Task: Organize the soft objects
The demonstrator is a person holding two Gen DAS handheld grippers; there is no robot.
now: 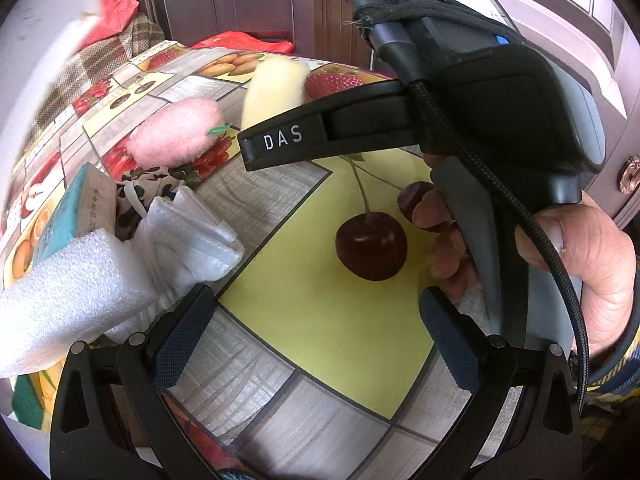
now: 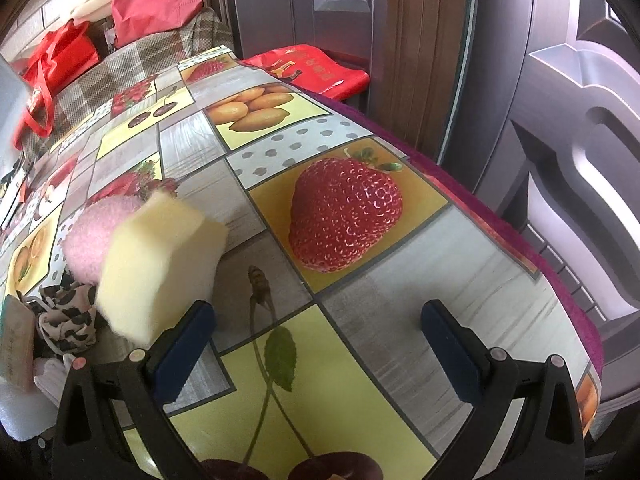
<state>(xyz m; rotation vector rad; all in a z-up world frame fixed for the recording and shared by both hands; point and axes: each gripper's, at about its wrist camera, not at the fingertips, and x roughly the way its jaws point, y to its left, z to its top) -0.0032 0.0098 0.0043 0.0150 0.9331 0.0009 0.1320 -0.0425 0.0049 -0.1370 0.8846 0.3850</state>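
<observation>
Both of my tools are empty right now: the left gripper [image 1: 316,320] has its jaws spread wide over the printed cherry on the tablecloth [image 1: 320,320], and the right gripper [image 2: 318,336] is just as wide open above the cherry stems, holding nothing. The soft things sit in a loose cluster, and I take the pink puff [image 1: 176,132] as my landmark. The yellow sponge [image 2: 156,264] lies just in front of the puff and overlaps it in the right view, its near corner close beside my right tool's left finger [image 2: 184,340] but outside the gap between the jaws. A spotted cloth [image 2: 68,320] is bunched just below the puff, and beyond that, toward the table edge, come a folded white cloth [image 1: 192,236], a white foam block [image 1: 68,296] and a teal box [image 1: 60,220] leaning at the cluster's far side. I judge the sponge the likely next pick for the right tool. To do that well I would swing the tool left until the sponge sits squarely between the pads, keep the jaws wide, come in low along the table, and close gently on the short sides so the foam compresses without springing out. I would also watch that the left finger does not snag the spotted cloth or nudge the puff.
</observation>
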